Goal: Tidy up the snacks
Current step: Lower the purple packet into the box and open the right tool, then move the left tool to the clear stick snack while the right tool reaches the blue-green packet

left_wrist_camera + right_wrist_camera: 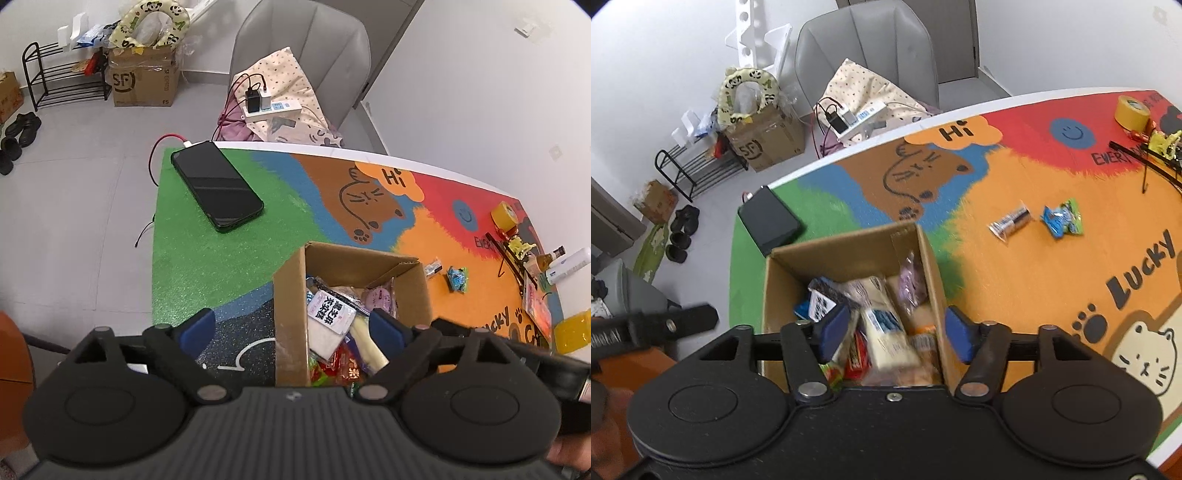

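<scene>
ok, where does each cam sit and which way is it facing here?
Left wrist: on the left gripper, above the near left side of the table, looking down and forward at the cardboard box and the phone; own open fingers show, with a bit of hand at the lower right edge.
Right wrist: on the right gripper, above the box, looking at its snacks and the orange mat; own open fingers show, and the other gripper at left.
Shared: box, phone, two loose snack packets, tape roll, grey chair.
</scene>
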`<state>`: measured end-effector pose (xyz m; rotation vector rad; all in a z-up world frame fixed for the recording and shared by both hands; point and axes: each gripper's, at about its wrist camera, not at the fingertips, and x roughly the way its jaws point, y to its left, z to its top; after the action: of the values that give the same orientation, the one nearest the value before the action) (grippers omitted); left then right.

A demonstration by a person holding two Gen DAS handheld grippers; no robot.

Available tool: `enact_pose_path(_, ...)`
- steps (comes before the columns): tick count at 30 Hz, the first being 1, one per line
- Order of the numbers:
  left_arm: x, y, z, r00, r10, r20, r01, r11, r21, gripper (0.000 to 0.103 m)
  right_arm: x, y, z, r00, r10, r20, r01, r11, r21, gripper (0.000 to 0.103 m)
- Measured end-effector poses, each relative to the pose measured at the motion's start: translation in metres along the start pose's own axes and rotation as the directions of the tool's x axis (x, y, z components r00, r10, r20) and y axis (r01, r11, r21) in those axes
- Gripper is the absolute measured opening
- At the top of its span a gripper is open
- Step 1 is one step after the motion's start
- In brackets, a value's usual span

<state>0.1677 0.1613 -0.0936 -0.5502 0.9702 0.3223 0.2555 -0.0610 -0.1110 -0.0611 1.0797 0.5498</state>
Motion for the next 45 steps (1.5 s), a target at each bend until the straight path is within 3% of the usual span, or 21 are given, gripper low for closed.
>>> enact_pose_path(4,0.0,-0.005,-0.002,1.0,0.011,0.005,-0.011,1.0,0.013,0.095,-0.005,-0.014,-0.007,1.0,-0.017,0.002,0.016,0.999,0.028,0.075)
enact_pose_path(9,0.004,-0.024,-0.005,1.0,-0.007,-0.003,0.007,1.0,0.029,0.096,-0.011,-0.04,-0.01,0.999,-0.048,0.002,0.048,0.997,0.056,0.081)
enact_pose_path(25,0.042,-0.135,-0.006,0.998,-0.063,-0.021,0.064,0.996,0.068,0.096,-0.023,-0.151,0.014,0.995,-0.096,-0.002,0.096,0.991,0.092,0.081)
enact_pose_path(34,0.071,-0.191,-0.005,0.999,-0.049,-0.003,0.049,0.997,0.062,0.096,-0.01,-0.197,0.041,0.999,-0.039,-0.005,0.039,0.998,0.049,0.081)
enact_pose_path(45,0.104,-0.224,0.003,1.0,-0.018,0.015,0.018,1.0,0.01,0.094,0.018,-0.221,0.065,0.997,0.06,-0.043,-0.062,0.998,-0.029,0.081)
